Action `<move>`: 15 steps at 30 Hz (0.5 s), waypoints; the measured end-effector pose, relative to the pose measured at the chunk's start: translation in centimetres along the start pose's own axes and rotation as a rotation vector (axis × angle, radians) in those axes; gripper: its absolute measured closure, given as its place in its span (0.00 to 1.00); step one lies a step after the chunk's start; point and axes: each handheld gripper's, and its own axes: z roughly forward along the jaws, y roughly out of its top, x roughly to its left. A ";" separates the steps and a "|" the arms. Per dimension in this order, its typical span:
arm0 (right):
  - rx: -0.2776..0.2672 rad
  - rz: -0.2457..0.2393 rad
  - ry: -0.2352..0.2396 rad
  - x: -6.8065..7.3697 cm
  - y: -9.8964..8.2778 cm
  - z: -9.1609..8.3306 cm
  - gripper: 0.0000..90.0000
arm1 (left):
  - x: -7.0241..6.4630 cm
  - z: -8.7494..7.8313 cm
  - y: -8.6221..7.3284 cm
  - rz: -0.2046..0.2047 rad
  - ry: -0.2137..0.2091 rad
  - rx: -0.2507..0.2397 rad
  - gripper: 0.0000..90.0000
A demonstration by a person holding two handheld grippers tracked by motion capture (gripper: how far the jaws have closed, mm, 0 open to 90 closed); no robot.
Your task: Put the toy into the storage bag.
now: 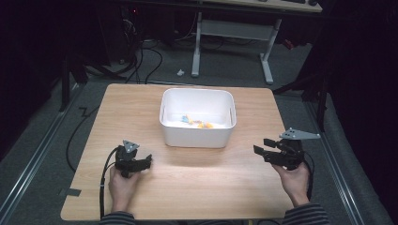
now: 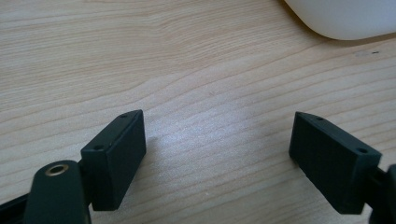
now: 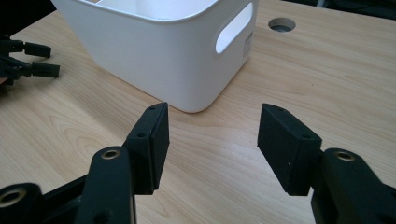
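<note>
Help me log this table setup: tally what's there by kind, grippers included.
White bin: 1
Small orange and blue items in the bin, too small to count singly: 1 cluster
Grippers, left gripper and right gripper, both open and empty: 2
Total: 4

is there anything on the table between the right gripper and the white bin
Nothing visible. In the right gripper view, only bare wooden table lies between the open, empty right gripper and the near corner of the white bin. The high view shows the same clear stretch.
</note>
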 end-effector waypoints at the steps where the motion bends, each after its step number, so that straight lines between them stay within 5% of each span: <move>1: 0.005 0.003 0.002 0.0 -0.1 0.2 0.49 | 0.0 0.0 0.0 0.000 0.000 0.000 0.21; 15: 0.042 0.015 0.015 0.4 -1.5 3.0 0.49 | 0.0 0.0 0.0 0.000 0.000 0.000 0.21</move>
